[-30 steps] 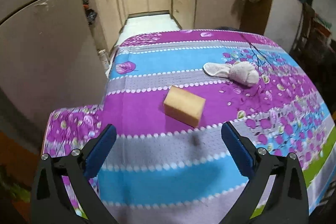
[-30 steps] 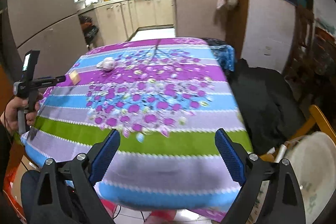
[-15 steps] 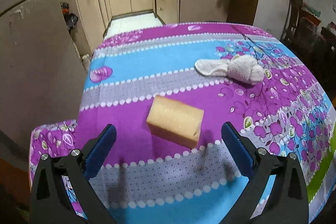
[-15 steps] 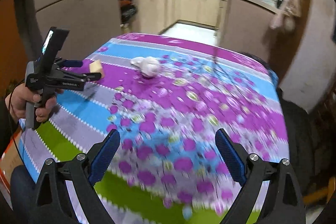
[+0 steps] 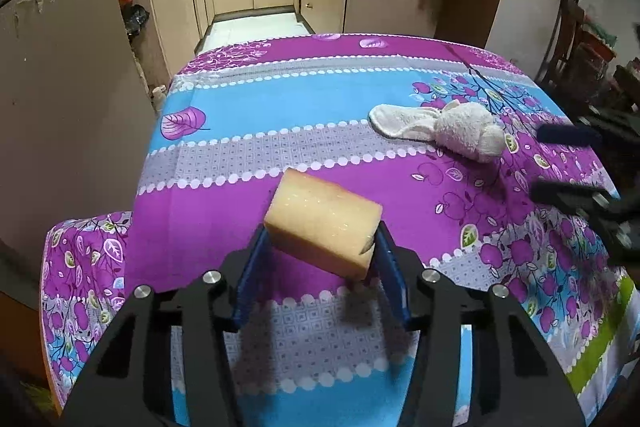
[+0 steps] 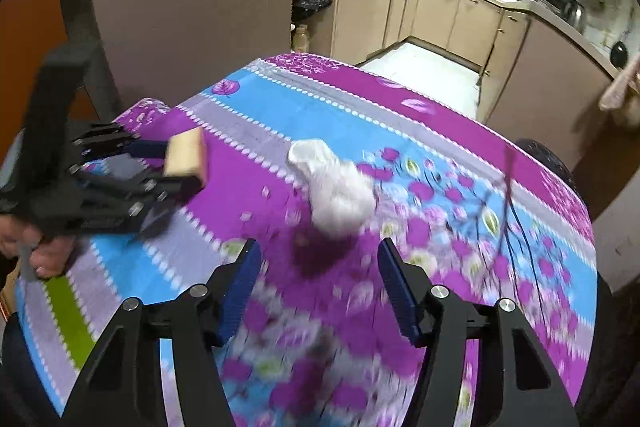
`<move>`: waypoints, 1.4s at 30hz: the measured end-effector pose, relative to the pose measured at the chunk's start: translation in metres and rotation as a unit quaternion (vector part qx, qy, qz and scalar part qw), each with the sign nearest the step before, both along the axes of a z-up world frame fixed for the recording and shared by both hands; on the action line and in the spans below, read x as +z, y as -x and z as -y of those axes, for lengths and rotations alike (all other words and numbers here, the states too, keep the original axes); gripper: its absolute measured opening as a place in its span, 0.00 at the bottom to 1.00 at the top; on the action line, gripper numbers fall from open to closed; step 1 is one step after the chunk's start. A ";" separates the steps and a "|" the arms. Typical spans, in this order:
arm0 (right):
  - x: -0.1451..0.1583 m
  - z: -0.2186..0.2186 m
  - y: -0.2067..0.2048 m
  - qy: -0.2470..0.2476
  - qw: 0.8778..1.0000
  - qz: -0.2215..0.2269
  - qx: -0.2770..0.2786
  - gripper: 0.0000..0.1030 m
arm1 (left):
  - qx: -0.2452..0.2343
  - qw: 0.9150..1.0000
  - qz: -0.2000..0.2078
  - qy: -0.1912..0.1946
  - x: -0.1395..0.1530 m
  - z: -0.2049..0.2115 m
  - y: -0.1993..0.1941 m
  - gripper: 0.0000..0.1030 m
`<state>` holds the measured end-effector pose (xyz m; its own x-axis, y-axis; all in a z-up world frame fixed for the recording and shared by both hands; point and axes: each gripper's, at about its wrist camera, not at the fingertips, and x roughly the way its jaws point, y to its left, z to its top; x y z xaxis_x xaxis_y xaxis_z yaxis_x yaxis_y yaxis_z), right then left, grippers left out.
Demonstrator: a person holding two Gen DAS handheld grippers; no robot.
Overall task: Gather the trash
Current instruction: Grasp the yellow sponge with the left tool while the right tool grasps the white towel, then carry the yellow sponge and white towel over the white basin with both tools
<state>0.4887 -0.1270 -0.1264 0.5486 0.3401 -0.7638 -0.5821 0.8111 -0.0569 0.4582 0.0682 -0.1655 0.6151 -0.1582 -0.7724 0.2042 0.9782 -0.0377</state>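
Left wrist view, lower centre of the frame: the left gripper (image 5: 320, 267) has its blue pads against the two ends of the yellow sponge (image 5: 322, 223), and the jaws are closing on it. The sponge sits tilted between them, its far end pointing up the picture, and a shadow on the flowered tablecloth (image 5: 260, 103) under its near edge suggests it is barely off the cloth, if at all. I would call that a fresh pinch, not yet a carry.

Further up and to the right lies the white rolled cloth (image 5: 448, 129), a soft crumpled bundle with a flat tail stretching left, resting untouched on the purple band. At the right edge of this view the blurred dark fingers of the right gripper (image 5: 568, 163) reach in beside it.

From the right wrist view, that gripper's jaws are closing, yet nothing is between them: the cloth is just above the gap in mid-frame, clear of both pads. At the left of that frame a hand (image 6: 36, 247) holds the other tool with the sponge in its tips.

As I judge it, the collecting has only begun. One piece is being gripped, the second is about to be reached, and neither has gone anywhere. No bin or bag for the trash shows clearly in either picture, so where they must end up I cannot say.
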 end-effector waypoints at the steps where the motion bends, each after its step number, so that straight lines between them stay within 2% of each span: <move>1: -0.002 -0.005 -0.010 0.004 1.000 0.000 0.004 0.60 | 0.000 1.000 0.000 0.000 0.000 0.000 0.000 0.48; 5: -0.006 -0.016 -0.038 0.022 1.000 0.003 0.014 0.60 | -0.001 1.000 0.000 -0.008 -0.001 0.003 -0.001 0.48; 11: -0.023 -0.028 -0.064 0.038 0.999 -0.019 0.027 0.60 | -0.002 1.000 0.000 -0.014 -0.001 0.004 -0.002 0.48; 17: -0.030 -0.029 -0.065 0.027 0.999 -0.024 0.022 0.40 | -0.002 1.000 0.000 -0.017 -0.001 0.005 -0.002 0.48; 21: -0.029 -0.023 -0.056 0.017 1.000 -0.013 -0.006 0.37 | 0.005 1.000 0.001 -0.010 0.000 0.005 -0.002 0.47; 23: -0.026 -0.015 -0.048 0.007 0.999 -0.005 -0.040 0.36 | 0.012 1.000 0.001 -0.003 0.000 0.004 -0.001 0.46; 28: -0.006 0.016 -0.009 -0.033 0.990 0.018 -0.139 0.36 | 0.040 0.999 0.032 -0.002 0.014 0.017 0.018 0.45; 32: 0.011 0.034 0.042 -0.049 0.977 0.065 -0.195 0.36 | 0.074 0.995 0.066 0.007 0.037 0.030 0.048 0.45; 36: 0.030 0.044 0.095 -0.071 0.965 0.118 -0.225 0.36 | 0.107 0.988 0.110 0.003 0.060 0.046 0.088 0.45; 42: 0.058 0.054 0.171 -0.088 0.950 0.187 -0.236 0.36 | 0.127 0.979 0.161 0.003 0.093 0.062 0.136 0.45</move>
<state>0.3176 -0.1807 -0.0684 0.8928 0.0934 -0.4406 -0.1174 0.9927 -0.0275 0.3223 0.0059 -0.0724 0.8468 0.0270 -0.5313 -0.0427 0.9989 -0.0174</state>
